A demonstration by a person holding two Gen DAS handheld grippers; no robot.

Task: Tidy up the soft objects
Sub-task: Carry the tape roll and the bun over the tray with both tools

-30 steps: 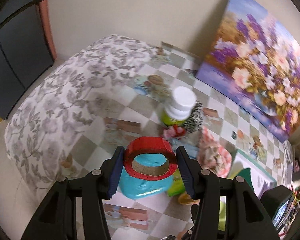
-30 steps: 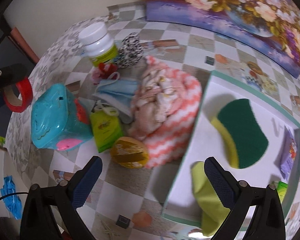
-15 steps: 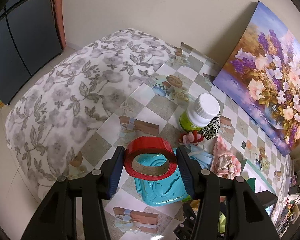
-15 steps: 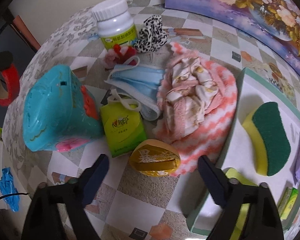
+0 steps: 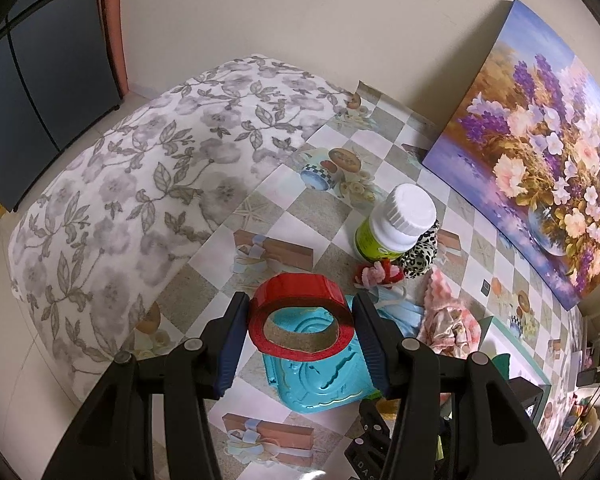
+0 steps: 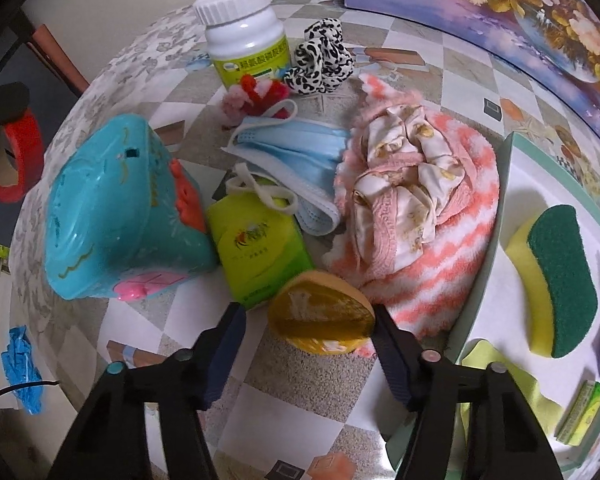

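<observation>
My left gripper (image 5: 300, 326) is shut on a red tape roll (image 5: 300, 312) and holds it above the teal plastic toy (image 5: 320, 372); the roll also shows at the left edge of the right wrist view (image 6: 14, 164). My right gripper (image 6: 306, 340) is open, low over the table, its fingers on either side of a yellow-orange packet (image 6: 322, 318). Just beyond lie a green packet (image 6: 256, 244), a blue face mask (image 6: 296, 164), a pink striped towel with a crumpled cloth on it (image 6: 420, 216), a leopard scrunchie (image 6: 324, 60) and a red-pink fuzzy thing (image 6: 256, 94).
A white pill bottle (image 6: 246, 36) stands at the back. A white tray (image 6: 500, 272) on the right holds a green-yellow sponge (image 6: 556, 284), a yellow cloth (image 6: 500, 380) and small packets. A flower painting (image 5: 540, 132) leans on the wall. A floral cushion (image 5: 140, 184) lies left.
My right gripper has come forward and down from the tray side until its fingers flank the yellow-orange packet. My left gripper has pulled up and back with the tape roll.
</observation>
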